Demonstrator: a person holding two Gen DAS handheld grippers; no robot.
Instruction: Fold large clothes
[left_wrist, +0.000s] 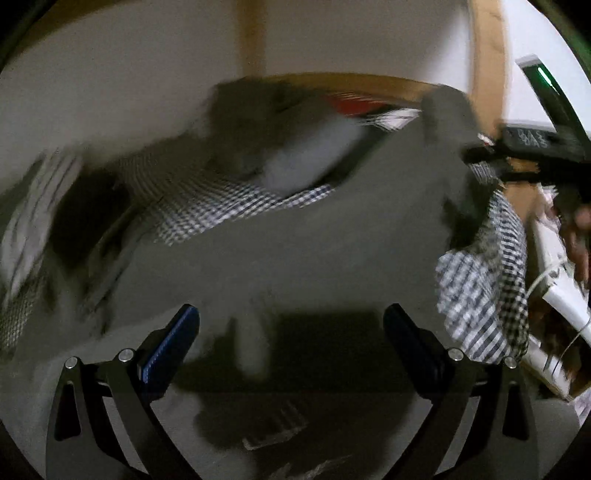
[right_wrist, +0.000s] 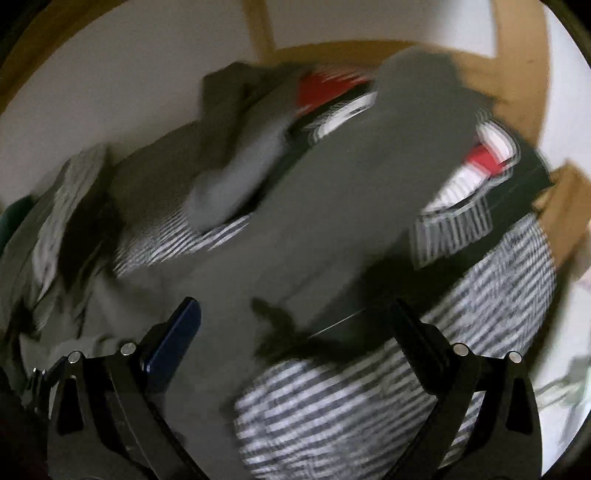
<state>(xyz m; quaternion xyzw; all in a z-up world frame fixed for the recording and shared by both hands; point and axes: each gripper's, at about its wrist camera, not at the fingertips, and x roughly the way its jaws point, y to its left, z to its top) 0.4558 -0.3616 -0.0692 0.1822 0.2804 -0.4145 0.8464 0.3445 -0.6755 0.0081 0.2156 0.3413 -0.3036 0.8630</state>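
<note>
A large plain grey garment (left_wrist: 295, 229) lies spread over a black-and-white checked cloth (left_wrist: 229, 206); everything is smeared by motion blur. My left gripper (left_wrist: 291, 317) hovers open just above the grey fabric, with nothing between its blue-padded fingers (left_wrist: 173, 339). In the right wrist view the same grey garment (right_wrist: 351, 192) runs diagonally up to the right over the checked cloth (right_wrist: 369, 406). Here my right gripper (right_wrist: 295, 310) is also open and holds nothing. From the left wrist view, the right gripper's black body (left_wrist: 524, 147) shows at the right edge, held by a hand (left_wrist: 576, 236).
A pile of other clothes sits behind: a grey bundle (right_wrist: 236, 173), a red, white and dark striped garment (right_wrist: 480, 158) and pale striped fabric (left_wrist: 33, 206) at the left. Wooden trim (left_wrist: 255, 37) and white wall stand beyond. White boxes with cables (left_wrist: 561, 295) lie at the right.
</note>
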